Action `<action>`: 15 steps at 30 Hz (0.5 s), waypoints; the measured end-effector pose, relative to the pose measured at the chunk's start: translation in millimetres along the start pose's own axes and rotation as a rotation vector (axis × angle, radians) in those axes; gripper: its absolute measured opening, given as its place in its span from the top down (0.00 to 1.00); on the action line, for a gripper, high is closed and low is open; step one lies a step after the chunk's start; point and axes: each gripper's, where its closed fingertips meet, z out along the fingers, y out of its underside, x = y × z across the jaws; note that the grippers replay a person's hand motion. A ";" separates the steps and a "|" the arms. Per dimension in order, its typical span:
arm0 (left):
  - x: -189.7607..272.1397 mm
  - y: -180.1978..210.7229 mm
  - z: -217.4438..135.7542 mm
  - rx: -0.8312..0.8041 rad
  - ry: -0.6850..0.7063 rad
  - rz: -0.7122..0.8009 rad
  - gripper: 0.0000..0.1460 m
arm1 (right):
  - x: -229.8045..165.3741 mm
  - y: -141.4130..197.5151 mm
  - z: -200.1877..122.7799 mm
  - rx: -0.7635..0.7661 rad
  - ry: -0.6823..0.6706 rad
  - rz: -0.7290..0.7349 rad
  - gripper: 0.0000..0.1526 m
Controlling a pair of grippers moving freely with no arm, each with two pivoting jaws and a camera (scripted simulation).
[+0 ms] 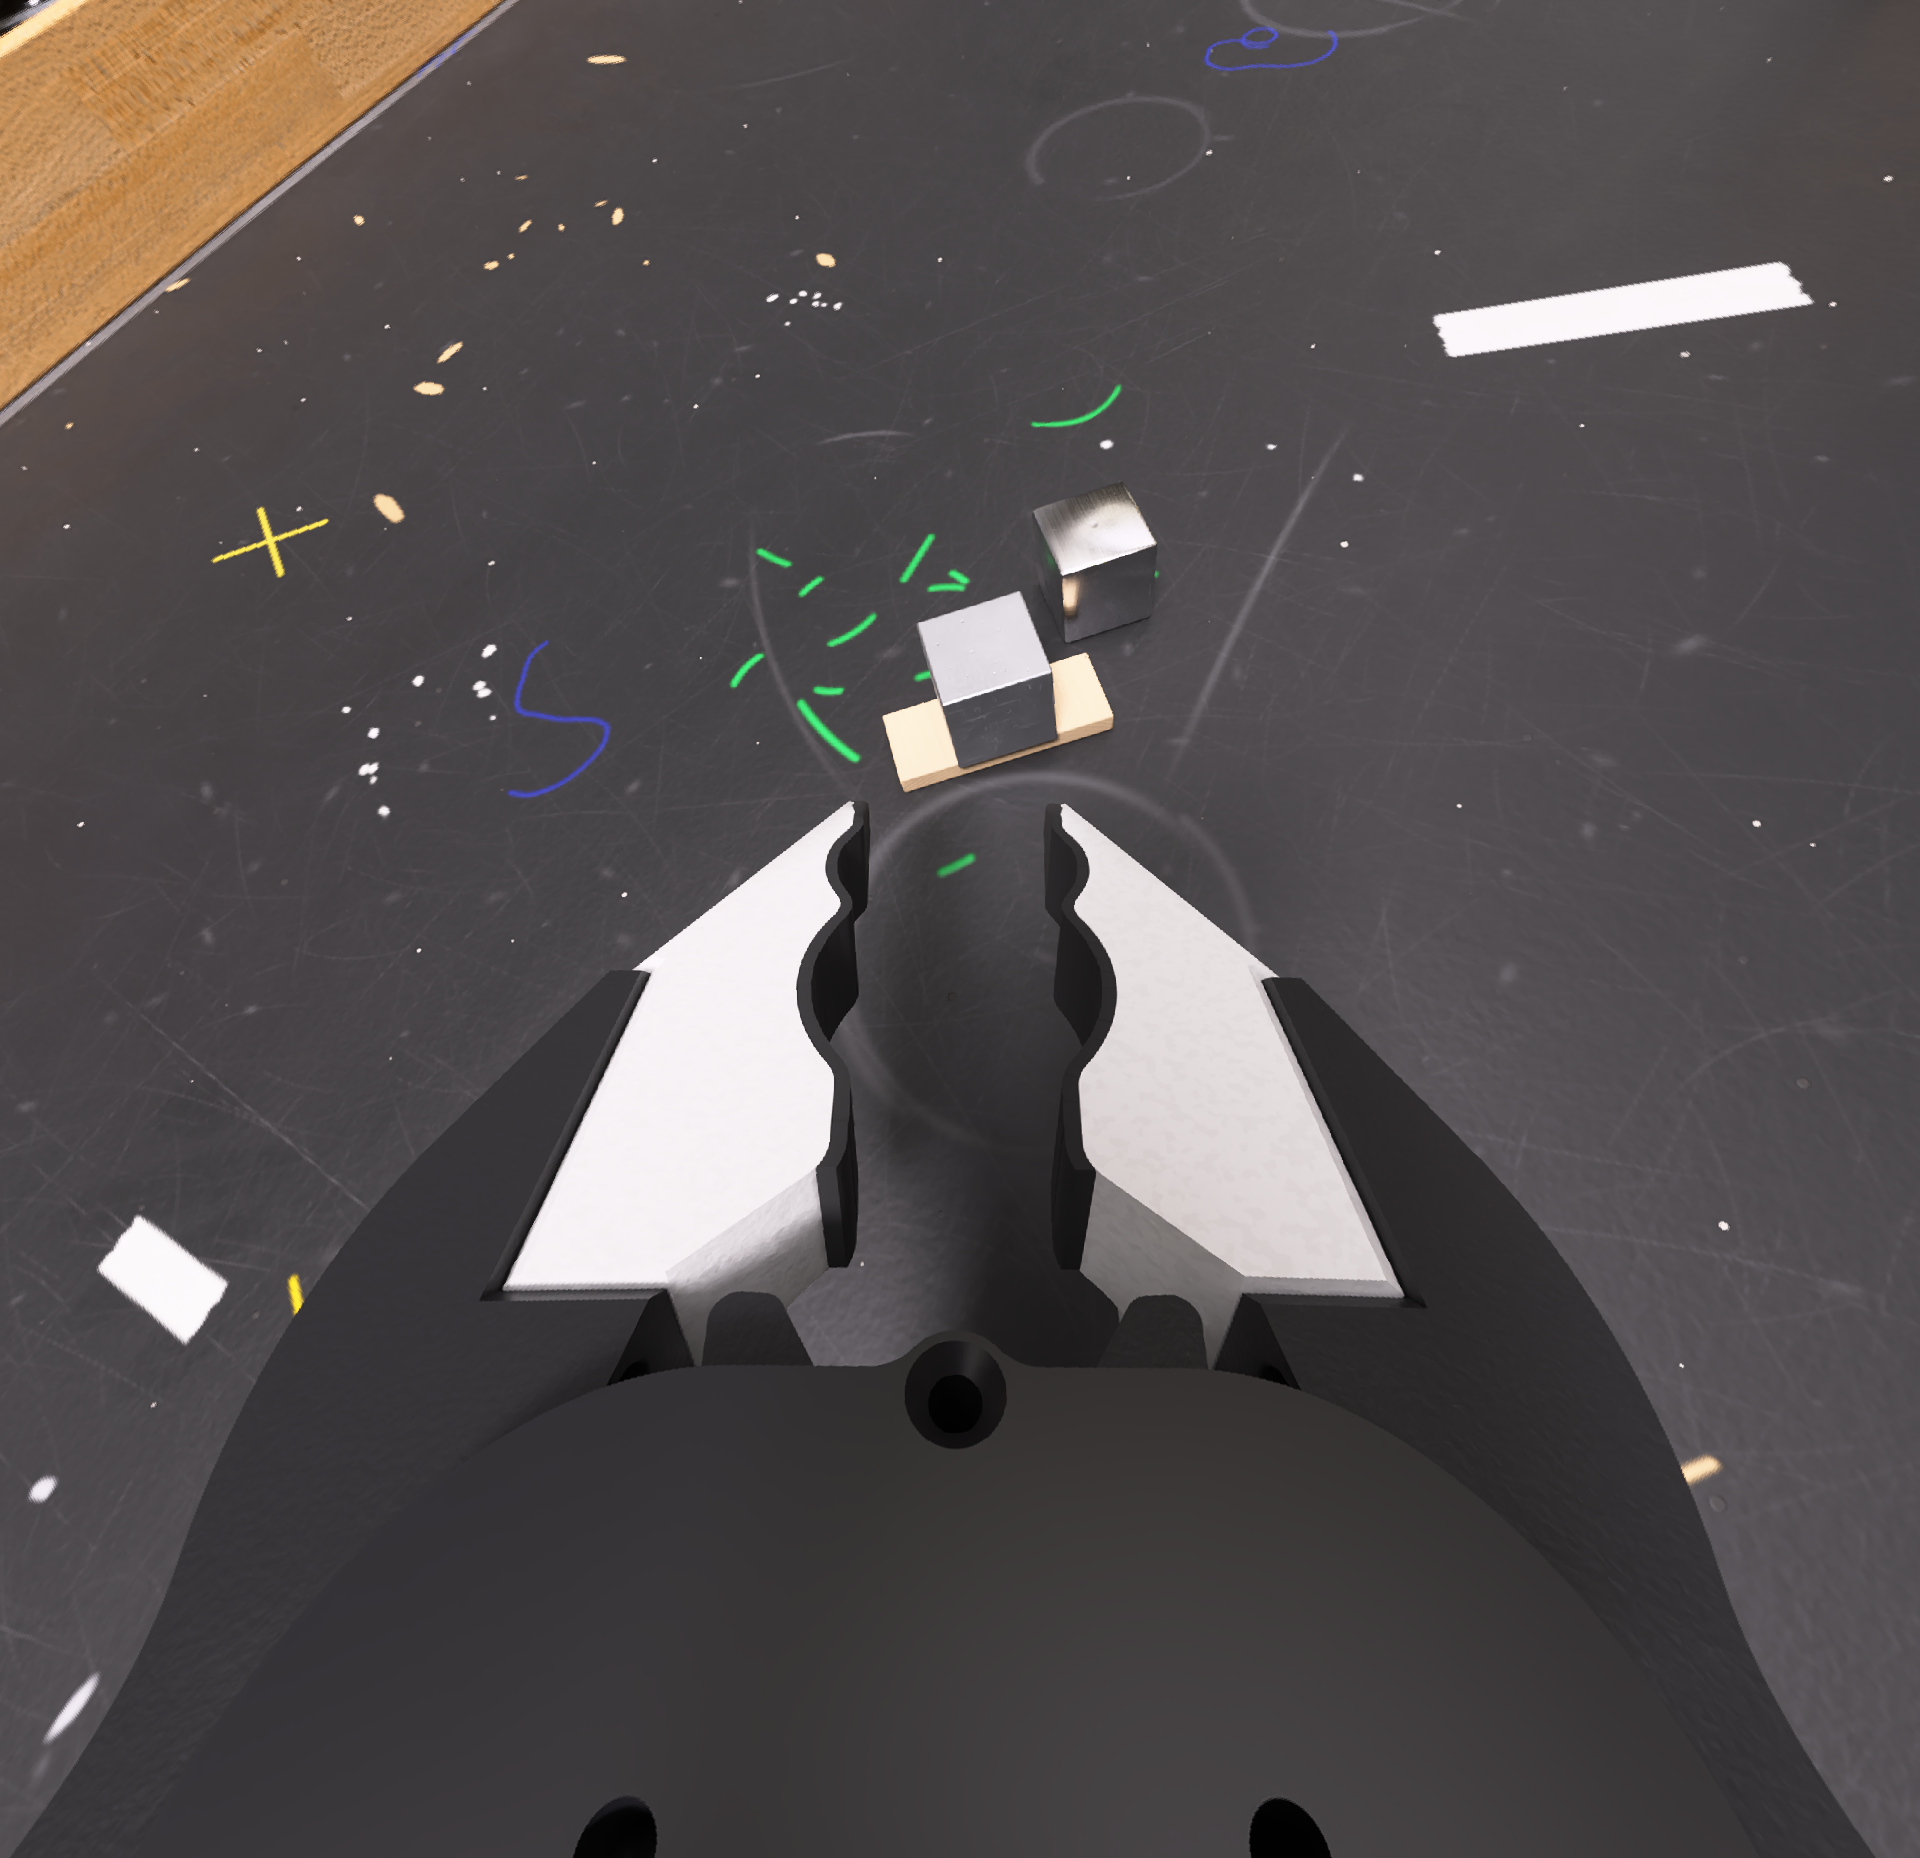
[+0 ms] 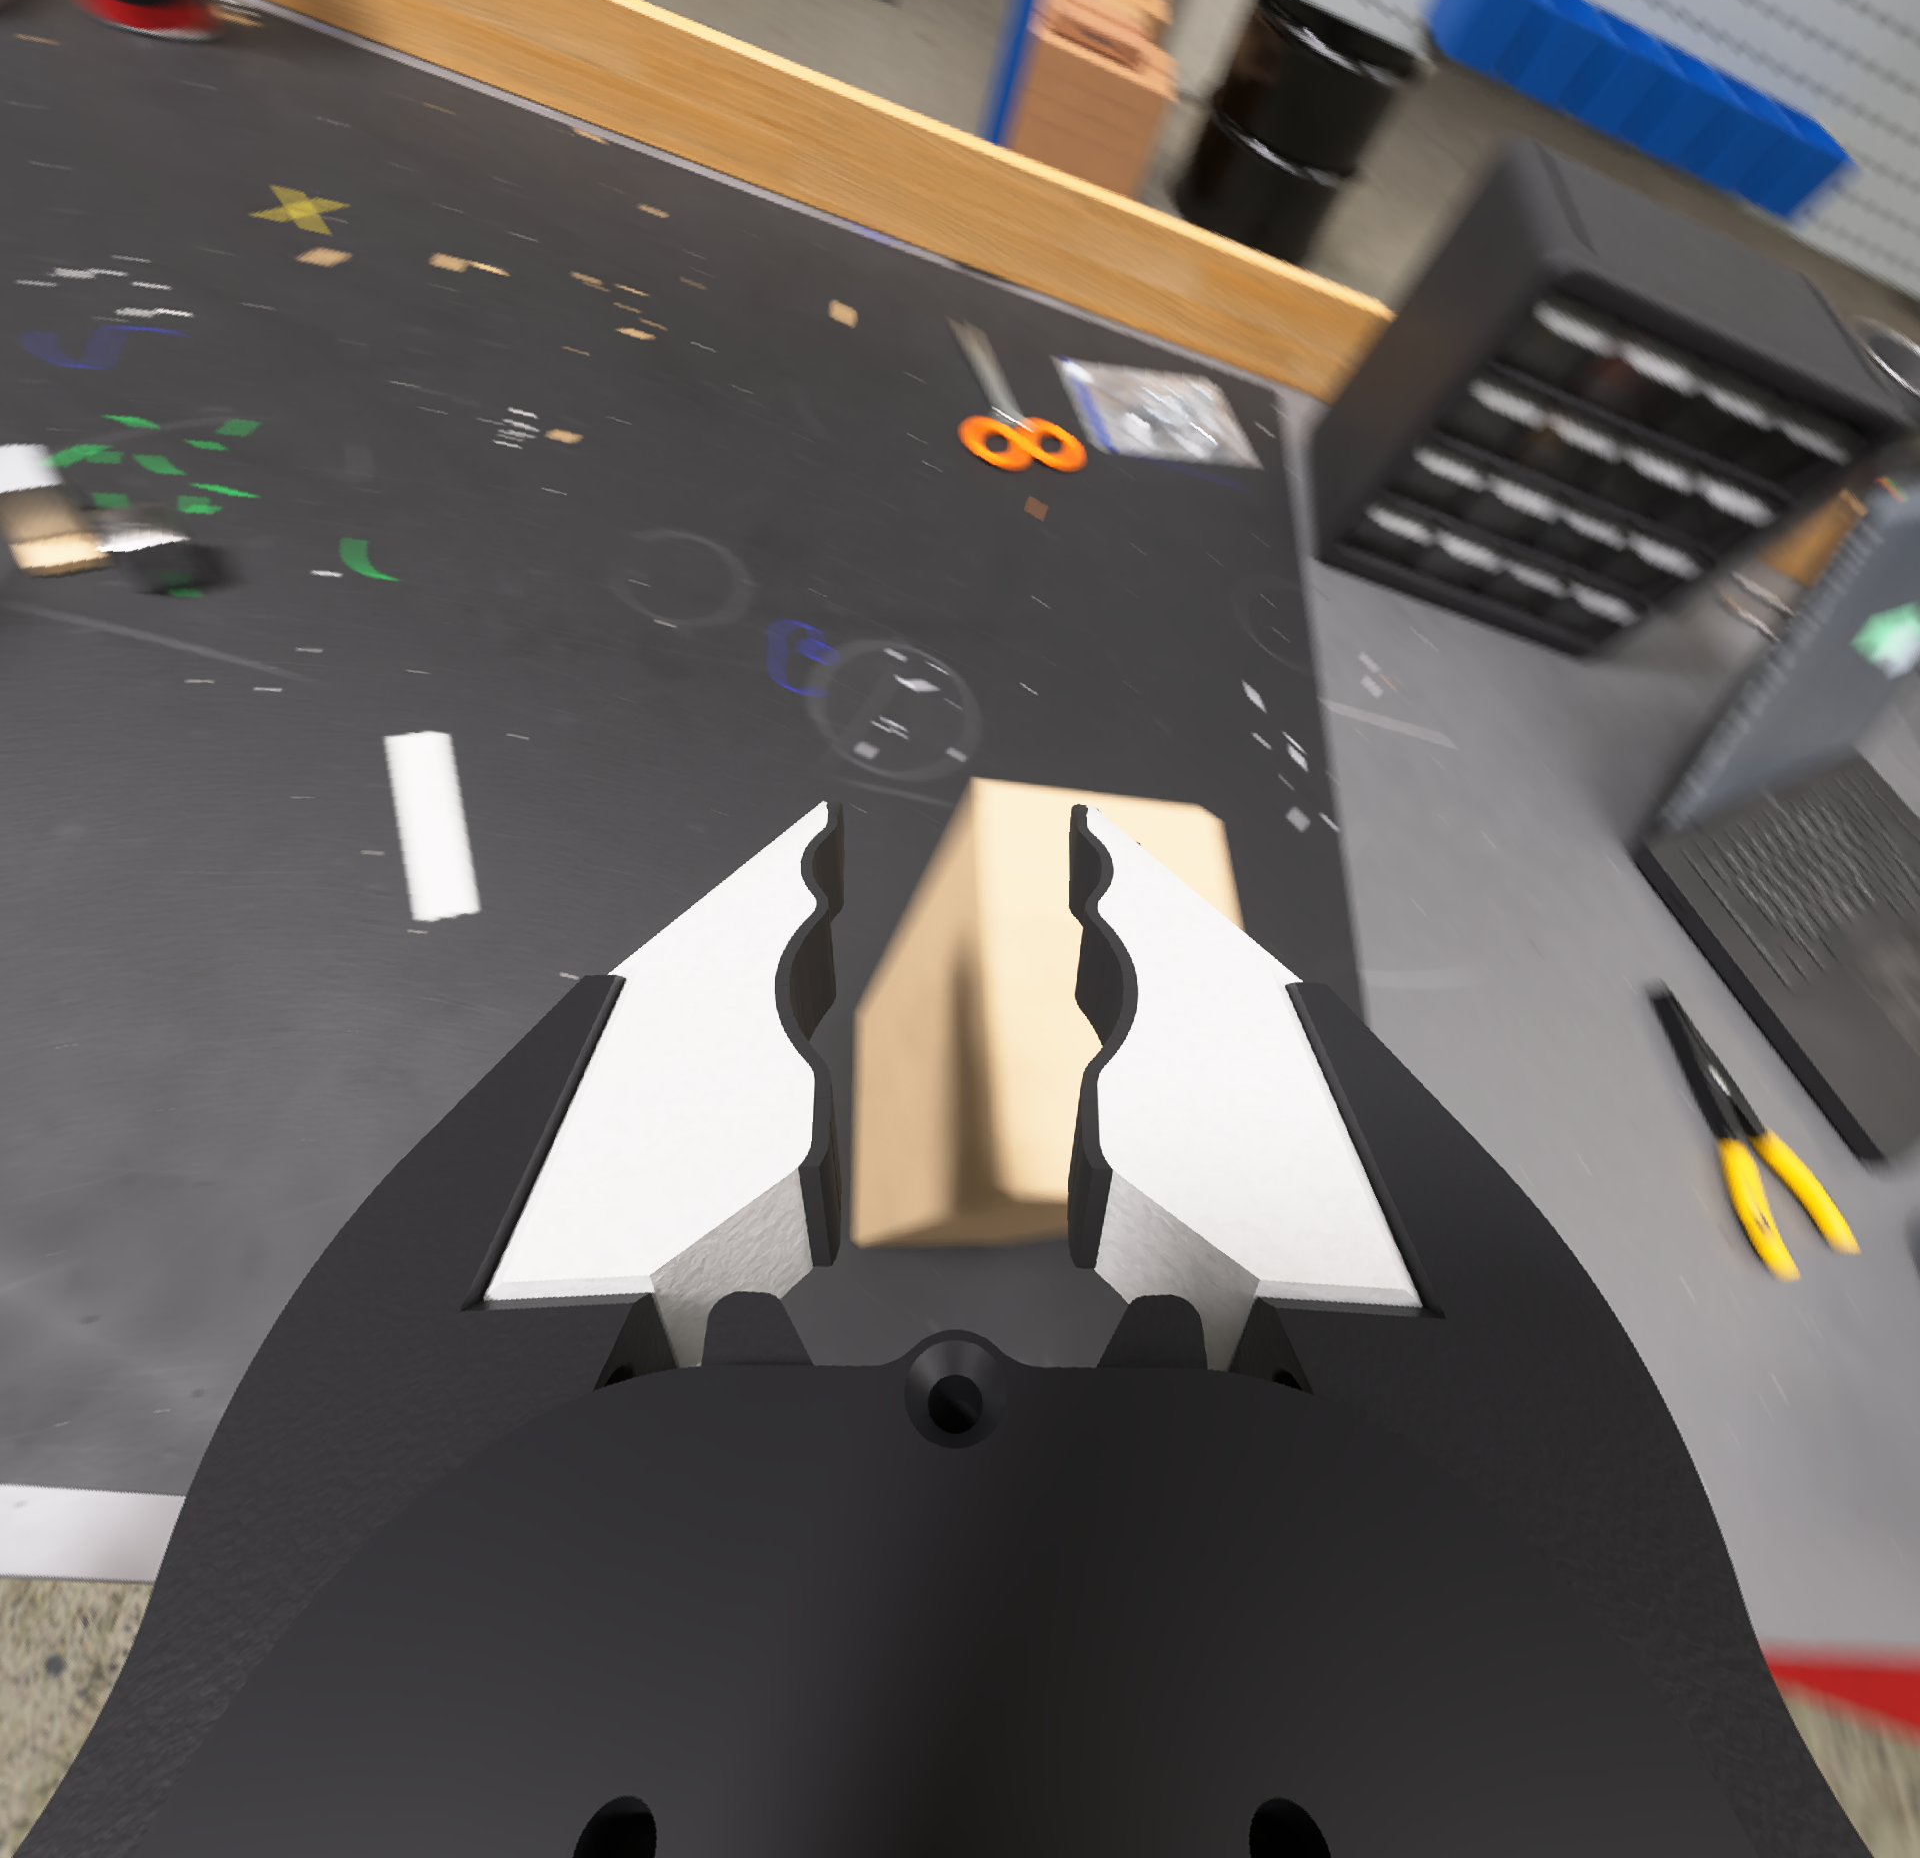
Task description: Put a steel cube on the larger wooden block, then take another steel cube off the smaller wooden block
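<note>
The dark work mat [image 1: 1455, 873] fills both views, scuffed and marked with green, blue and yellow scribbles and strips of white tape [image 1: 1621, 308]; a wooden rail [image 2: 790, 135] borders its far edge. In the right wrist view, the larger wooden block [image 2: 966, 1029] stands on the mat with its top bare, so the first placement looks not yet done. The right gripper [image 2: 954, 821] hangs over it with its tongs spread and empty, the block showing through the gap between them. The left gripper [image 1: 954, 816] is likewise spread and holds nothing, aimed at the smaller wooden block [image 1: 1081, 702], a thin pale slab lying just ahead of its tips. One steel cube [image 1: 987, 676] sits on that slab, and a second, shinier steel cube [image 1: 1099, 559] rests on the mat just behind it, close but seemingly apart. That loose cube is probably the one to carry to the large block. To pick it cleanly, the gripper should come down from above, square to two opposite faces, staying clear of the neighbouring cube so the slab is not nudged. Polished steel is heavy and slick, so a firm, centred pinch seems wise. Off the mat lie orange-handled scissors [image 2: 1023, 444] and yellow-handled pliers [image 2: 1756, 1164]. No brand, label or writing can be read anywhere; the right view is blurred.
</note>
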 end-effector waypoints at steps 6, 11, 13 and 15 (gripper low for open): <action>-1.5 0.5 -1.2 0.001 -0.004 -0.002 0.77 | -150.9 -40.2 72.7 0.085 -0.297 -0.173 0.70; -4.9 -2.3 -4.2 0.015 -0.010 -0.007 0.77 | -266.3 -36.5 165.7 0.039 -0.504 -0.201 0.68; -4.8 -2.5 -4.1 0.014 -0.010 -0.003 0.77 | -305.6 -28.4 196.1 -0.002 -0.555 -0.218 0.66; -4.4 -2.7 -3.8 0.013 -0.008 0.000 0.77 | -338.5 -20.6 217.7 -0.037 -0.614 -0.234 0.65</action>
